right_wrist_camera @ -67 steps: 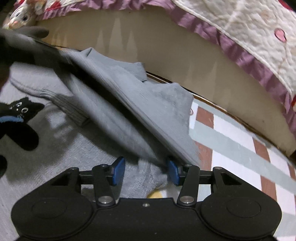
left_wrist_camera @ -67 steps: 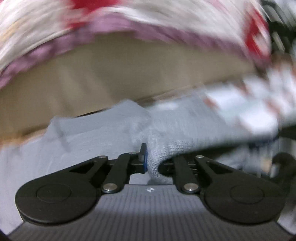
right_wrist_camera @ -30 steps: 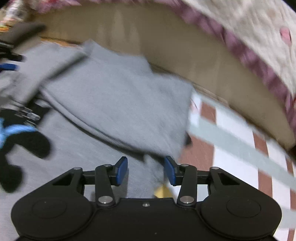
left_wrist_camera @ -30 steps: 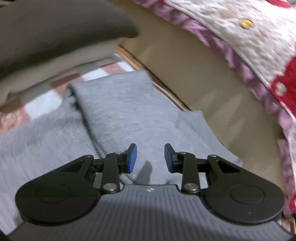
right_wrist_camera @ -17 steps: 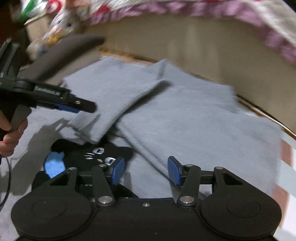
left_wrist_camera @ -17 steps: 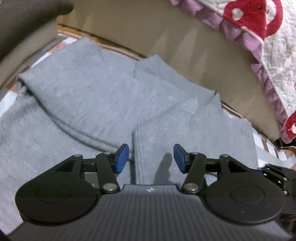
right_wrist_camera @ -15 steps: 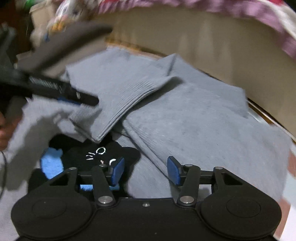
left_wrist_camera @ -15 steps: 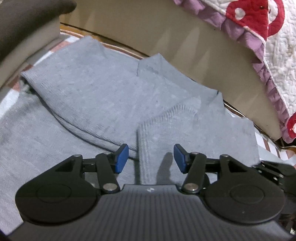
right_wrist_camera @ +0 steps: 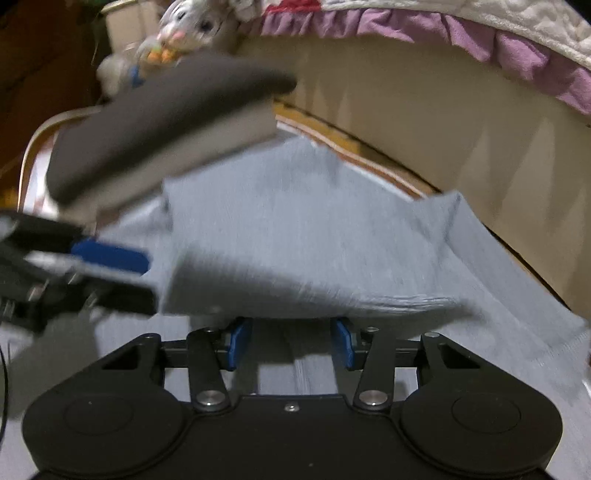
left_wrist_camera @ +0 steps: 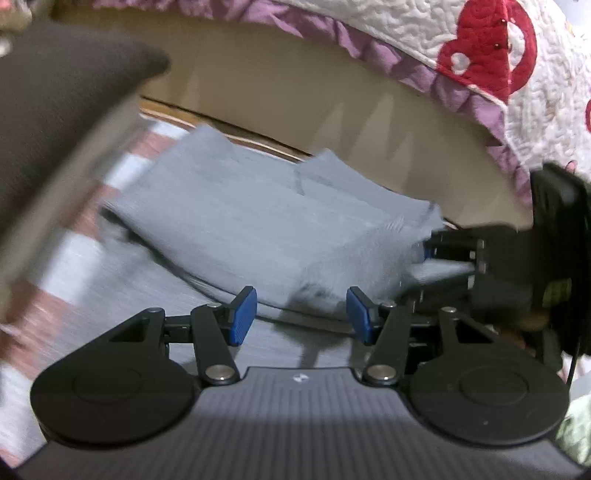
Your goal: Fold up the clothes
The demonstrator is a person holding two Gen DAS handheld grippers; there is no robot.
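A grey knit sweater (left_wrist_camera: 258, 218) lies on the checked mat, with both sleeves folded across its body. It also fills the right wrist view (right_wrist_camera: 332, 251). My left gripper (left_wrist_camera: 301, 314) is open and empty, low over the folded sleeve. My right gripper (right_wrist_camera: 290, 345) is open, with the ribbed sleeve cuff (right_wrist_camera: 369, 295) lying just above its fingers. In the left wrist view the right gripper (left_wrist_camera: 454, 254) shows at the right, with its tips at the cuff edge. In the right wrist view the left gripper (right_wrist_camera: 107, 258) shows at the left.
A stack of folded dark and pale clothes (right_wrist_camera: 159, 125) sits at the far left of the mat (left_wrist_camera: 85, 254). A beige bed base (left_wrist_camera: 332, 103) with a quilted purple-frilled cover (left_wrist_camera: 480, 55) runs along the back. A plush toy (right_wrist_camera: 184, 22) stands behind the stack.
Both grippers dropped the sleeves and opened. The left then drew back and down; the right swung left and lowered to the sleeve cuff, hiding the black cat print.
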